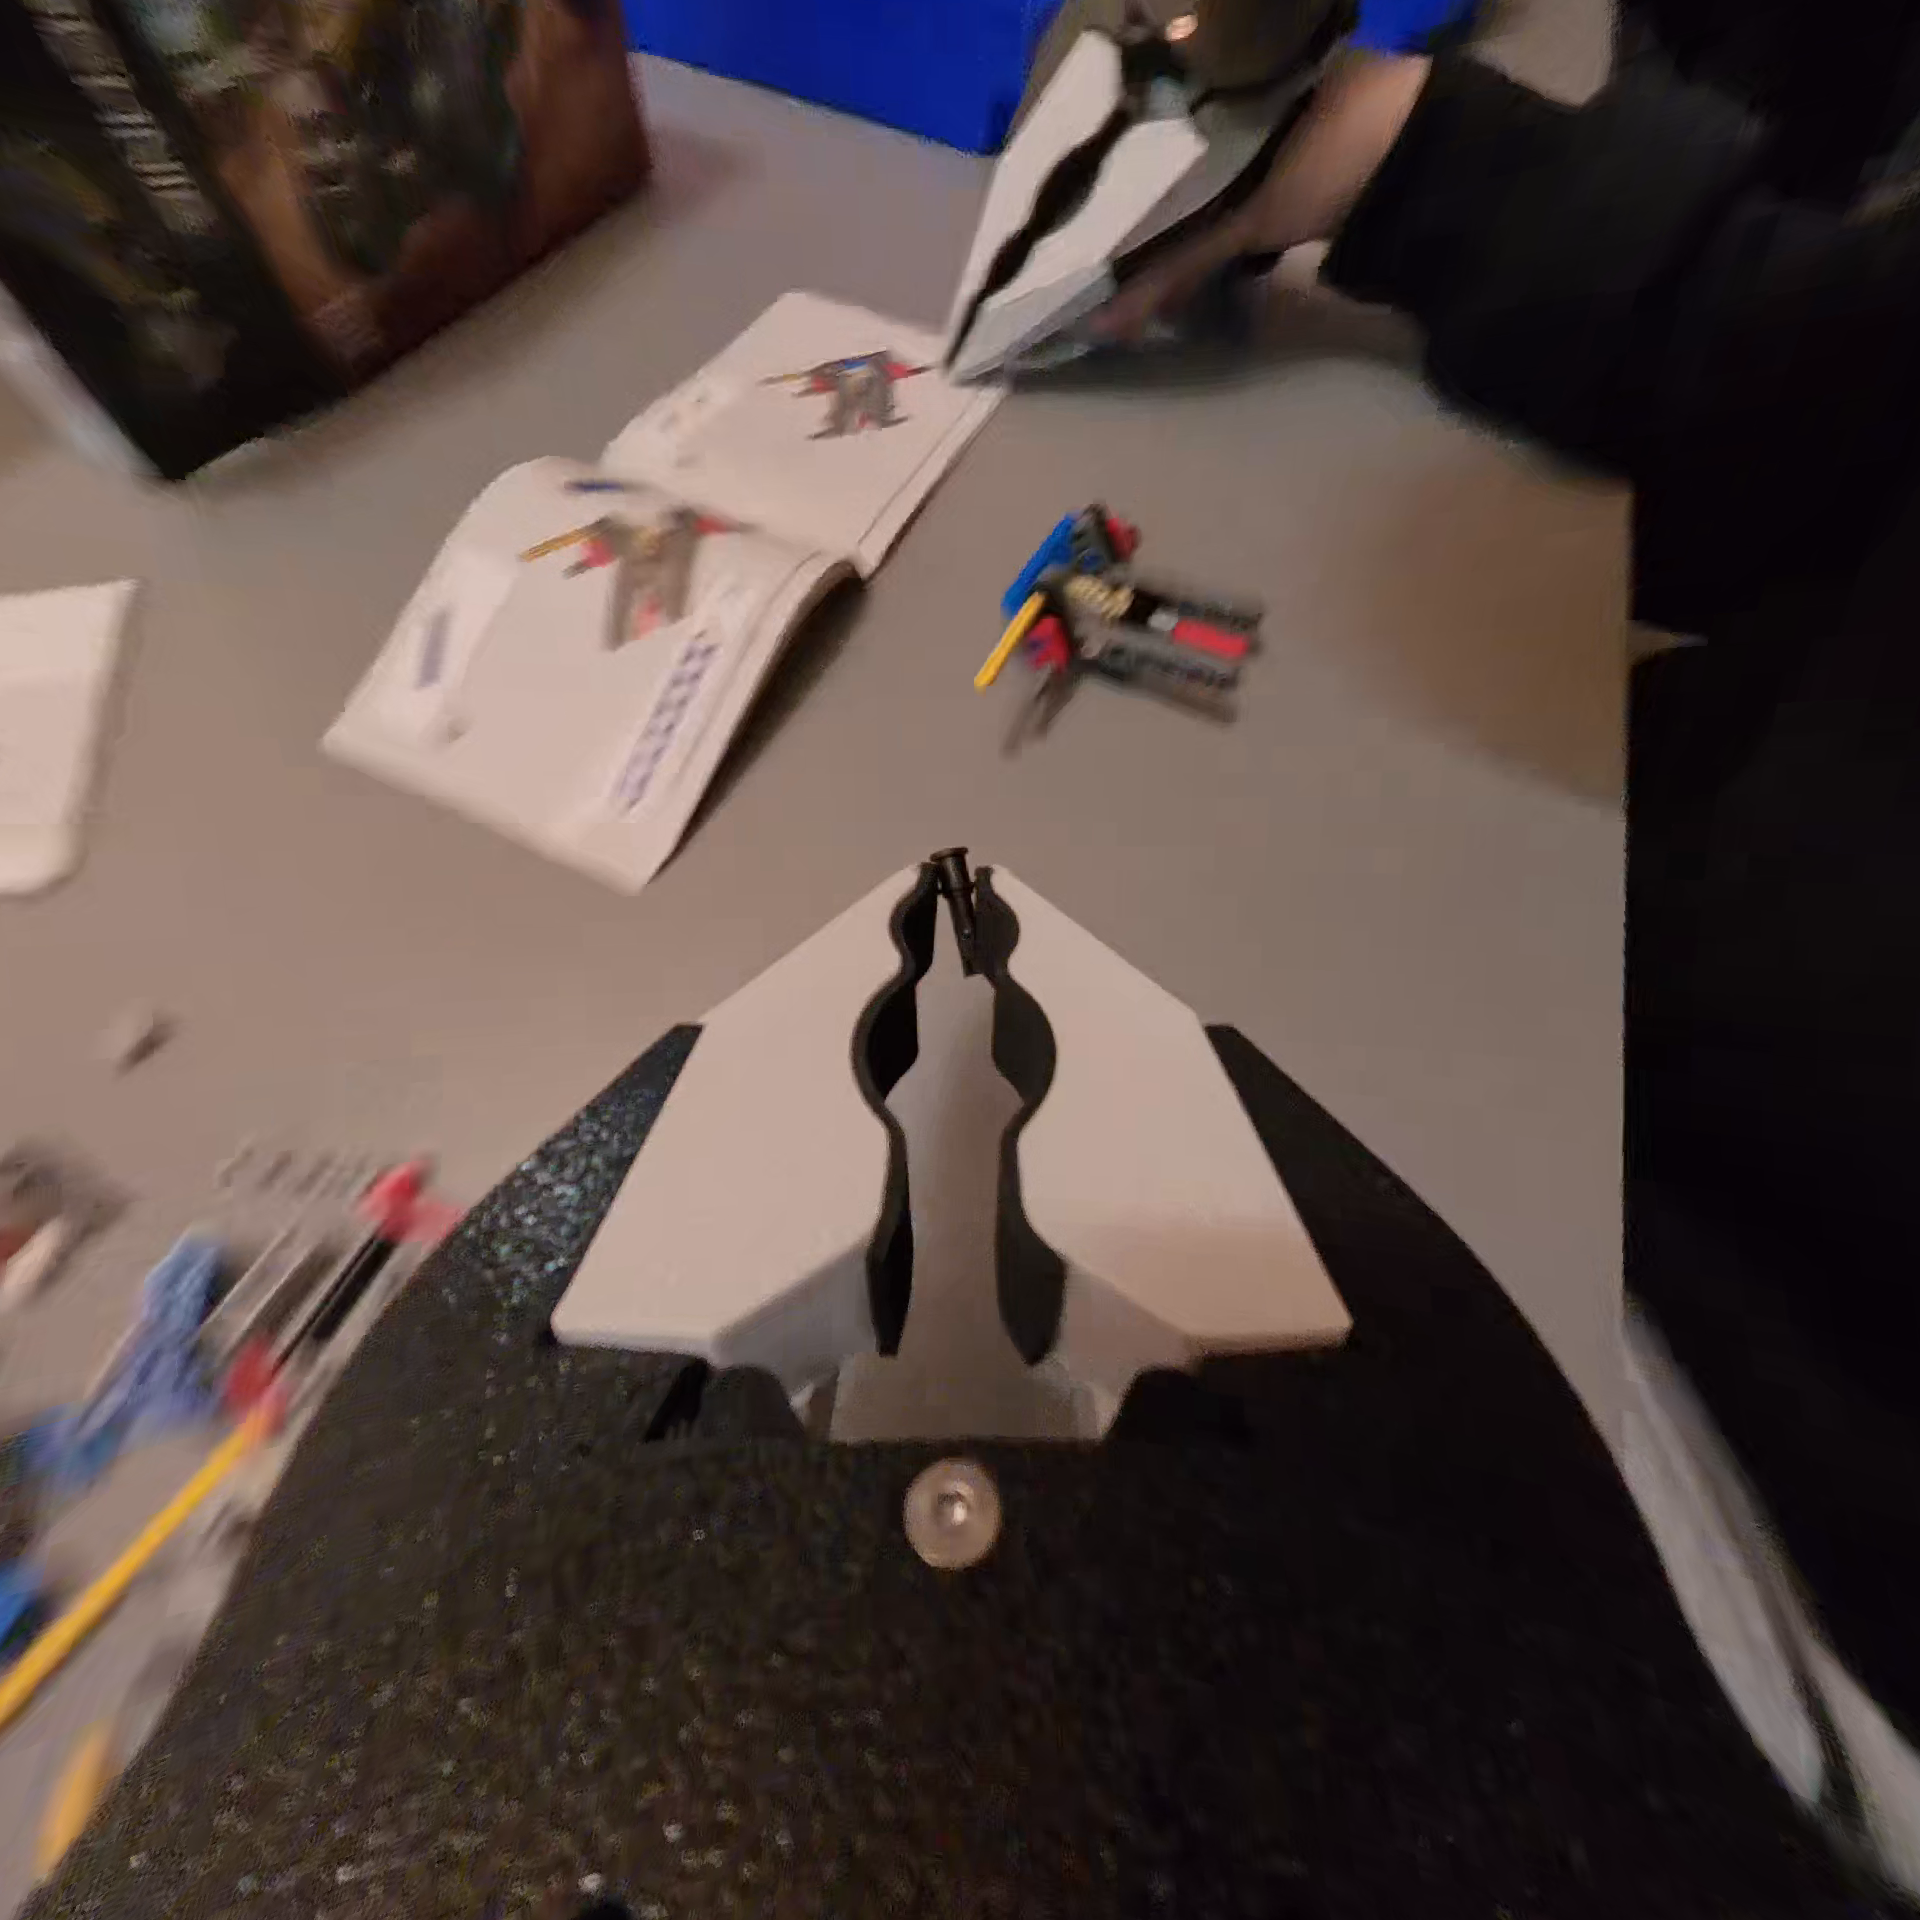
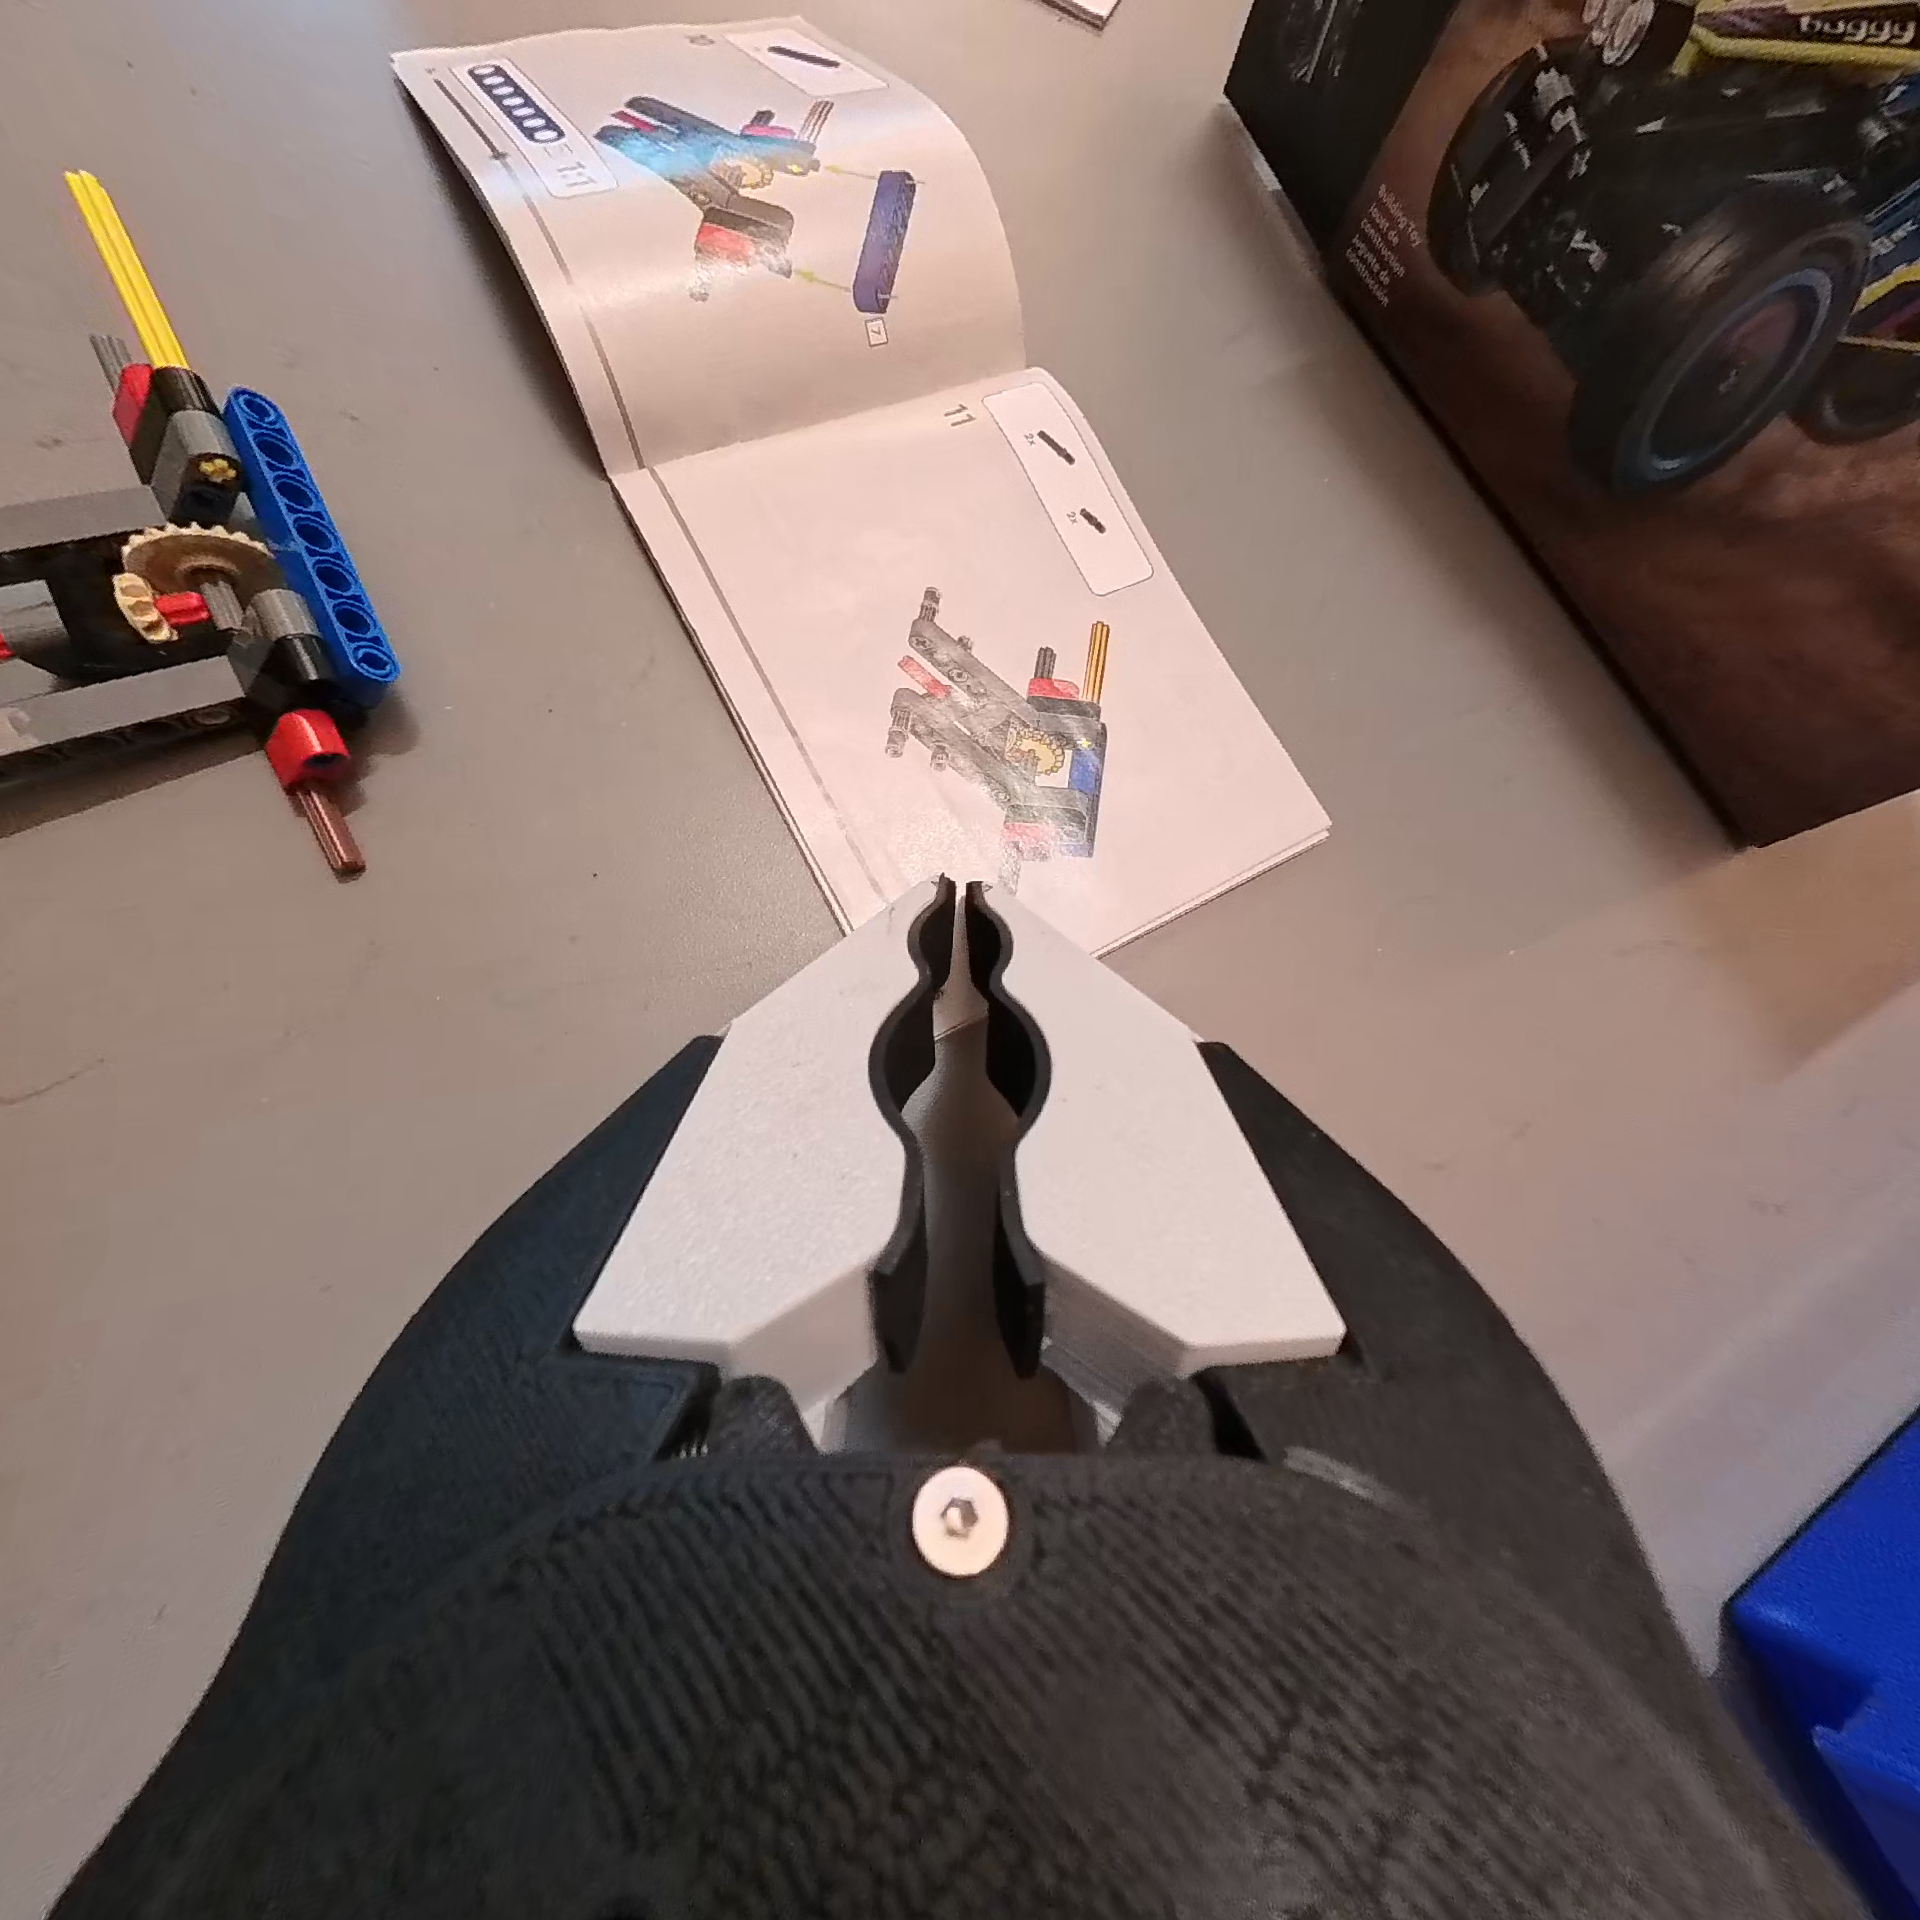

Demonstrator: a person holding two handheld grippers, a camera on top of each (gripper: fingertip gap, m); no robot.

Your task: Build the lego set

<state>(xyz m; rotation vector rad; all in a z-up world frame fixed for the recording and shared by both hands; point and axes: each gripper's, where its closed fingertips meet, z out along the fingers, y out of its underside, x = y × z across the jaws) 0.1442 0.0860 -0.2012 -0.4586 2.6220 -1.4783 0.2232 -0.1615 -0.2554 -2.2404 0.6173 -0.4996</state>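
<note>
My left gripper [image 1: 958,878] is shut on a small black pin [image 1: 954,896] and holds it above the grey table. The part-built model [image 1: 1117,618], with a blue beam, red parts and a yellow axle, lies ahead of it, beside the open instruction booklet [image 1: 665,582]. My right gripper [image 2: 958,889] is shut and empty, its tips at the near corner of the booklet [image 2: 935,582]. It also shows in the left wrist view [image 1: 961,348], at the booklet's far corner. The model [image 2: 208,561] lies to the right gripper's left.
The set's box [image 2: 1610,364] stands right of the booklet, and at top left in the left wrist view [image 1: 312,177]. A blue bin [image 2: 1839,1662] is at the lower right. Several loose pieces [image 1: 187,1351] lie blurred at the left. A white sheet [image 1: 52,717] lies at the far left. Spacing between my two grippers at the tips: around 25 cm.
</note>
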